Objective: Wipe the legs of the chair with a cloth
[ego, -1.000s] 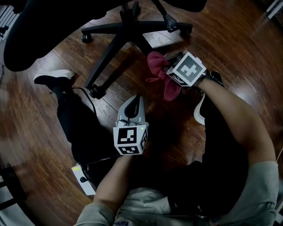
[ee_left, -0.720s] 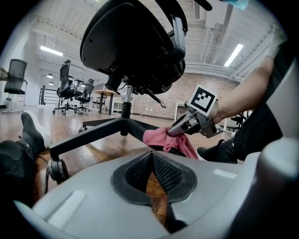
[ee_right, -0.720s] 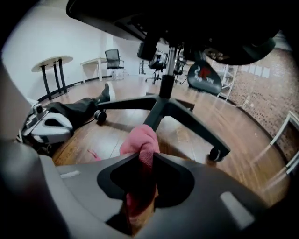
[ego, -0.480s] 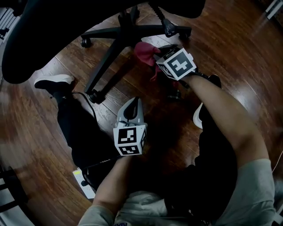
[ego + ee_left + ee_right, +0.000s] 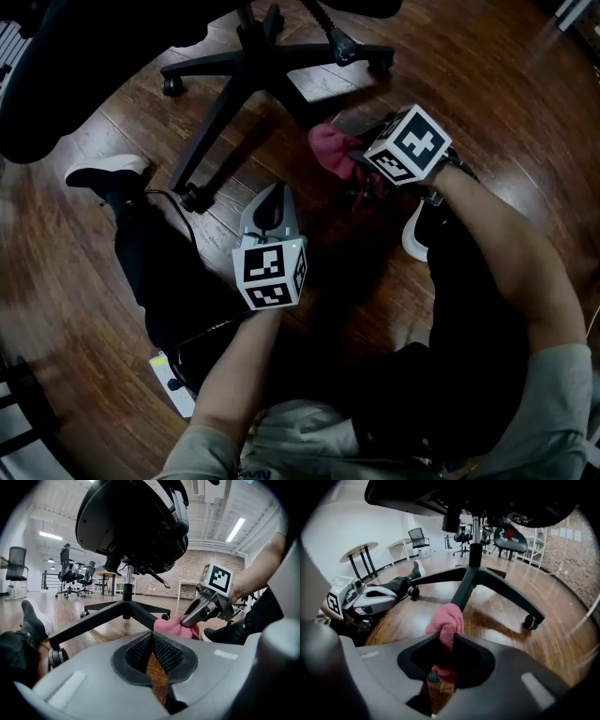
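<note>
The black star base of the office chair [image 5: 255, 67] stands at the top of the head view, its legs spread over the wood floor. My right gripper [image 5: 358, 157] is shut on a pink cloth [image 5: 330, 148], which bunches against the leg [image 5: 463, 590] that runs toward me. The cloth [image 5: 448, 619] fills the jaws in the right gripper view. My left gripper [image 5: 274, 195] hovers shut and empty near the front-left leg [image 5: 214, 131]. From the left gripper view, the cloth [image 5: 174, 626] sits at that leg's outer end, below the right gripper [image 5: 190, 618].
The chair's seat [image 5: 75, 66] overhangs the upper left. Casters [image 5: 193, 198] end the legs. The person's shoes [image 5: 105, 172] and black-trousered legs flank the base, and a power strip [image 5: 174, 381] with a cable lies at lower left. Other chairs [image 5: 70, 573] and tables stand far back.
The right gripper pushed the cloth up the leg toward the hub, then drew it back out toward me. The left gripper has hardly moved.
</note>
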The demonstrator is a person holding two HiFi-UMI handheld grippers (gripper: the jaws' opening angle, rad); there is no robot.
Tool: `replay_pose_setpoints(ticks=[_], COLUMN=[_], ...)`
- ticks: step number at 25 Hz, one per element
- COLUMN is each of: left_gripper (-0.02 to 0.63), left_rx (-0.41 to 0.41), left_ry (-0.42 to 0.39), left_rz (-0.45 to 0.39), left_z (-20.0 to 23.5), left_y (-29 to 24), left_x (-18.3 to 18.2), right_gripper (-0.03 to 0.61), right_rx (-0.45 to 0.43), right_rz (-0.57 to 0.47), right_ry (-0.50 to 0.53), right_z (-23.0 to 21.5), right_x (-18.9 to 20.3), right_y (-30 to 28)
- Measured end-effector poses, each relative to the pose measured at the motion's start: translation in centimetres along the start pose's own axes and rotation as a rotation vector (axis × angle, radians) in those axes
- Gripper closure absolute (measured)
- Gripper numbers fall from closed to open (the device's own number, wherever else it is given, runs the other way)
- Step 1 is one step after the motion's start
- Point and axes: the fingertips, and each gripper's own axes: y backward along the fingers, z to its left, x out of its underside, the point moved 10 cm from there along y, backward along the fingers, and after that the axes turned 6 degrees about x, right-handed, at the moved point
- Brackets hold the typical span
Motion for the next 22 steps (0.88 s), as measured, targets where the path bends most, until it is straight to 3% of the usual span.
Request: replay_pose_setpoints(ticks=[4, 6, 10, 15, 18, 20, 22], left_gripper=[0.607, 0.607, 0.568, 0.563, 0.563, 0.561, 0.531], left_rx=[0.001, 0.012, 0.018, 0.002, -0.006, -0.010, -0.015], left_ry=[0.019, 0.042, 0.065, 0.061, 0.062, 0.073, 0.085], left_rz=[0.022, 0.032, 0.040, 0.024, 0.023, 0.030, 0.050], left_z=[0.0, 0.0, -0.3, -1.0, -1.5, -2.1, -2.8], left_y=[-0.8, -1.4, -2.9, -3.8, -4.3, -5.1, -6.3], left_x=[-0.1, -0.2, -0.6, -1.2, -1.4, -1.2, -0.9], right_gripper=[0.494, 0.494, 0.494, 0.494, 0.494, 0.495, 0.495], right_rx=[0.163, 0.179, 0.088, -0.116, -0.155, -0.057, 0.141], right_rz=[-0.185, -0.226, -0.176, -0.008, 0.053, 0.007, -0.118], right_ry=[0.020, 0.035, 0.070, 0.163, 0.191, 0.147, 0.044], right_z=[-1.1, -1.2, -0.2, 1.8, 1.5, 0.2, -1.9], right_x=[-3.3, -4.8, -4.6, -0.1, 2.1, 2.5, 2.1], right_y=[-1.3, -2.2, -2.6, -0.8, 1.2, 2.9, 5.1])
